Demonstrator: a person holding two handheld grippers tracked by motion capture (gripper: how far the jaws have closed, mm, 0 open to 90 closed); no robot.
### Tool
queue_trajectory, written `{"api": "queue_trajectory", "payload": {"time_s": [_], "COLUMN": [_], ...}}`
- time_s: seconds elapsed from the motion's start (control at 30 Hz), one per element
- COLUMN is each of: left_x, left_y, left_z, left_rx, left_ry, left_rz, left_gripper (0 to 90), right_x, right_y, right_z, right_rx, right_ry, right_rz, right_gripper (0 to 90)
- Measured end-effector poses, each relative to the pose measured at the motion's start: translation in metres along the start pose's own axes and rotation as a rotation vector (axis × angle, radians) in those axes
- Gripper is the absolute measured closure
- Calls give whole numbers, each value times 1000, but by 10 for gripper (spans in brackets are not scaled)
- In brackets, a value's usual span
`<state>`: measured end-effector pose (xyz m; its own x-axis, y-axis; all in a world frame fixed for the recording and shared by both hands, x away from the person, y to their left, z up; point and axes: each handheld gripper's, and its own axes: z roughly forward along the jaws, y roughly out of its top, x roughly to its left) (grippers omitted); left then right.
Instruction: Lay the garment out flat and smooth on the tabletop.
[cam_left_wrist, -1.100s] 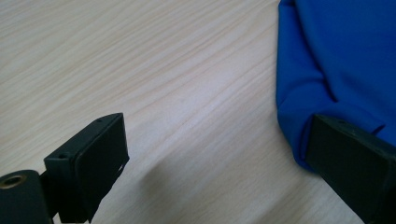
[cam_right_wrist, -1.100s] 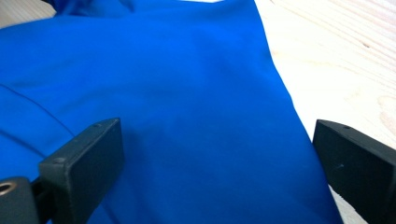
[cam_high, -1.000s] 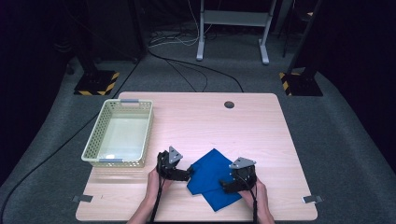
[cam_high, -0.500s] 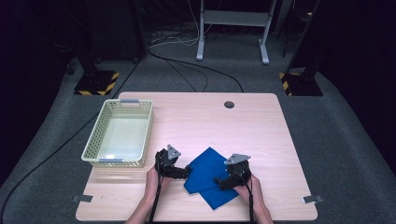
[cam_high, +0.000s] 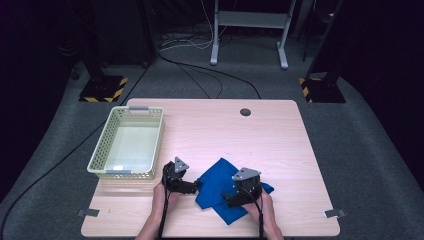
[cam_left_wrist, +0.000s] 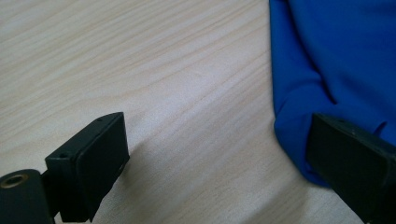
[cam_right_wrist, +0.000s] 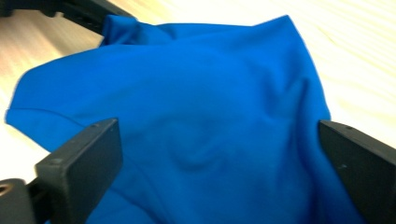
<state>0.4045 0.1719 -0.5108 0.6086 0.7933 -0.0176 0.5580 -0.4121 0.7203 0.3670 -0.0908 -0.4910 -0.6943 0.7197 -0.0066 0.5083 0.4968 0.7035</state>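
A crumpled bright blue fabric cloth (cam_high: 225, 187) lies on the light wooden counter (cam_high: 280, 145), toward the near edge and a little right of centre, with the person's two hands working at either side of it. The left claw (cam_high: 192, 186) sits at the cloth's left edge; in the left gripper view its black jaws stand wide apart, one over bare wood and the other resting against a rolled fold of the blue cloth (cam_left_wrist: 327, 70), nothing pinched between them. The right claw (cam_high: 229, 199) is laid over the cloth's right half, and in the right gripper view its jaws are likewise spread, with the rumpled cloth (cam_right_wrist: 196, 121) lying between them and stretching on ahead; it has no grip on the fabric that I can see. At the top left corner of that view the dark shape of the other claw shows at the cloth's far corner. To the left on the counter, well apart from the cloth, stands a pale yellow perforated plastic basket (cam_high: 99, 155), and a small dark round hole (cam_high: 245, 112) marks the counter's far side.
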Motion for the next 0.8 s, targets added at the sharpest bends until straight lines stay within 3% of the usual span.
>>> {"api": "queue_trajectory", "payload": {"time_s": [0.17,0.27,0.5,0.57,0.63,0.73,0.8], "left_x": [1,1,1,1,1,1,1], "left_y": [0,0,0,0,0,0,0], "left_z": [0,1,1,1,1,1,1], "left_rx": [2,4,1,2,2,1,2], "left_ry": [-2,-4,1,1,1,1,1], "left_rz": [-10,-13,-22,-20,-20,-20,-19], "left_gripper": [57,58,57,57,57,57,57], "right_x": [16,24,26,29,37,57,68], "right_y": [7,10,10,12,15,20,21], "right_z": [-1,-5,-29,-33,-29,-10,2], "right_rx": [-15,-21,-53,-72,-72,-4,28], "right_ry": [17,-11,-88,-62,5,34,64], "right_rz": [-38,-64,-53,-58,-69,-151,-174], "right_gripper": [108,123,110,112,127,150,168]}}
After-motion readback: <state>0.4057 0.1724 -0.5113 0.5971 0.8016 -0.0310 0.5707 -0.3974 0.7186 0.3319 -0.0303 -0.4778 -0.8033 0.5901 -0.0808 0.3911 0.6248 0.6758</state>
